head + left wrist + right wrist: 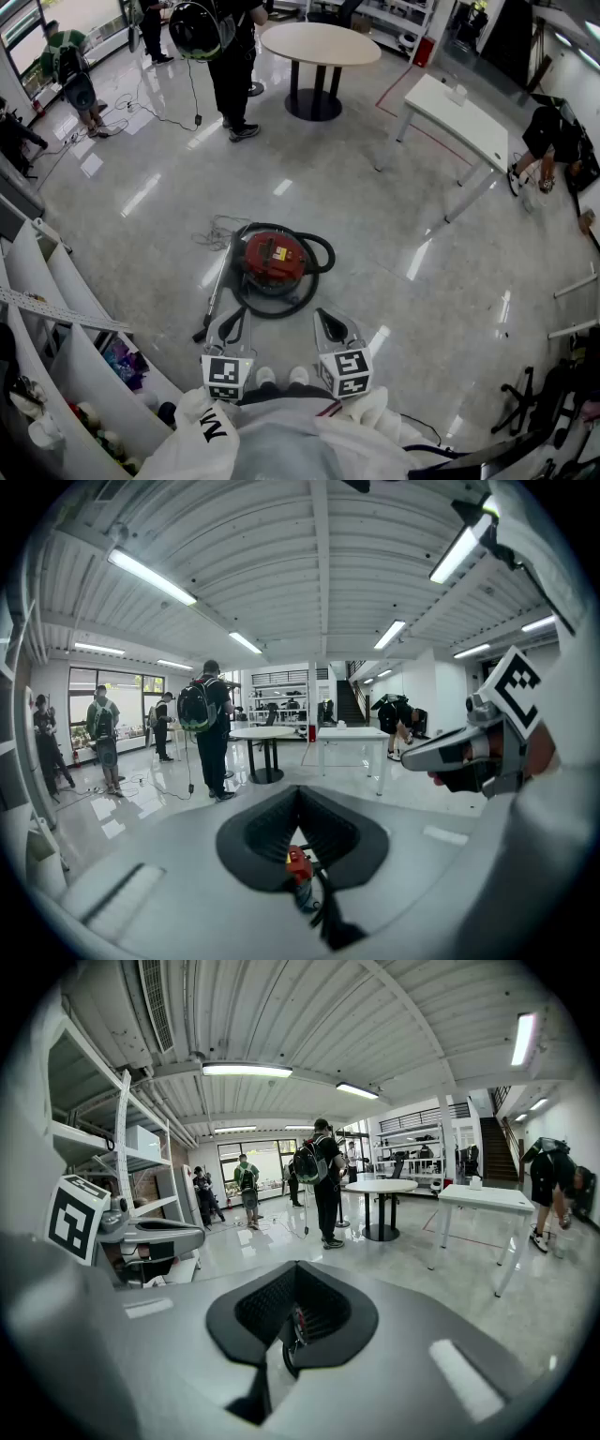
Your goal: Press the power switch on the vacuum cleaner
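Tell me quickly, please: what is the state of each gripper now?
Left gripper: closed, holding nothing.
Right gripper: closed, holding nothing.

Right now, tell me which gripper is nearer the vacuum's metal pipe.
Left. The left gripper is beside the lower end of the pipe; the right gripper is farther off, past the hose.

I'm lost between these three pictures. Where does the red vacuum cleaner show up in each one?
Head view: the vacuum cleaner sits on the floor at the centre, with its black hose looped round it.
Left gripper view: low centre, small, seen between the jaws.
Right gripper view: low centre, only a red sliver between the jaws.
Shared landmark: the round table, farther off in all three.
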Demonstrator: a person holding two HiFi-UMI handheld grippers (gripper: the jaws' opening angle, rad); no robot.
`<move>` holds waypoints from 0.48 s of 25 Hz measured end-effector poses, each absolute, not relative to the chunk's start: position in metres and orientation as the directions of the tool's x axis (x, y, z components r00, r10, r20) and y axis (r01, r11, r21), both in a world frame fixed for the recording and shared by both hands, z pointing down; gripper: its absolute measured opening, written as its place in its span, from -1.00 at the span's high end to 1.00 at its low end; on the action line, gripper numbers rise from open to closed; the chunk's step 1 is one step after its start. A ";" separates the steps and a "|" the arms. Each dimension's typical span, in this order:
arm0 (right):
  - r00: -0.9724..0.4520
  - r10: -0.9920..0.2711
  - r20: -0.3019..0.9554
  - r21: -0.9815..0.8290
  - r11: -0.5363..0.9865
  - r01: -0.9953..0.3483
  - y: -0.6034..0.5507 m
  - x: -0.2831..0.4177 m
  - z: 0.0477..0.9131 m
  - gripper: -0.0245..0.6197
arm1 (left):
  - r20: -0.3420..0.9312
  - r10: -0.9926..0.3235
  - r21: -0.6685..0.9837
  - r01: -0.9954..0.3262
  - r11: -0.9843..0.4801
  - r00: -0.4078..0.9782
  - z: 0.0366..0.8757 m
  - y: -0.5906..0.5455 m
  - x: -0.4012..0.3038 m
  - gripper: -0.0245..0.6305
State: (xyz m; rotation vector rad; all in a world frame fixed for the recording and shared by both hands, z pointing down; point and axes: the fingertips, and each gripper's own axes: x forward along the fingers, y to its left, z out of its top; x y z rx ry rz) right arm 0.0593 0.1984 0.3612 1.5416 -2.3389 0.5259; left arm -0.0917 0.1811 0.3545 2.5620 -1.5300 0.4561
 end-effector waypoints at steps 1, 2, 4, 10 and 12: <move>-0.385 -0.816 0.431 -0.141 0.361 -0.922 0.199 0.060 0.361 0.93 | 0.316 -0.839 -0.048 -0.876 -0.481 0.443 0.354 0.182 -0.090 0.93; -0.385 -0.817 0.430 -0.141 0.361 -0.922 0.200 0.062 0.361 0.93 | 0.315 -0.839 -0.047 -0.876 -0.481 0.444 0.354 0.182 -0.089 0.93; -0.385 -0.817 0.429 -0.141 0.360 -0.922 0.201 0.064 0.361 0.93 | 0.314 -0.839 -0.048 -0.875 -0.481 0.444 0.353 0.184 -0.086 0.93; -0.395 -0.816 0.422 -0.153 0.365 -0.918 0.205 0.067 0.359 0.93 | 0.315 -0.840 -0.050 -0.876 -0.480 0.442 0.353 0.188 -0.083 0.93; -0.405 -0.813 0.417 -0.168 0.369 -0.914 0.208 0.066 0.360 0.93 | 0.315 -0.840 -0.049 -0.876 -0.480 0.442 0.354 0.190 -0.082 0.93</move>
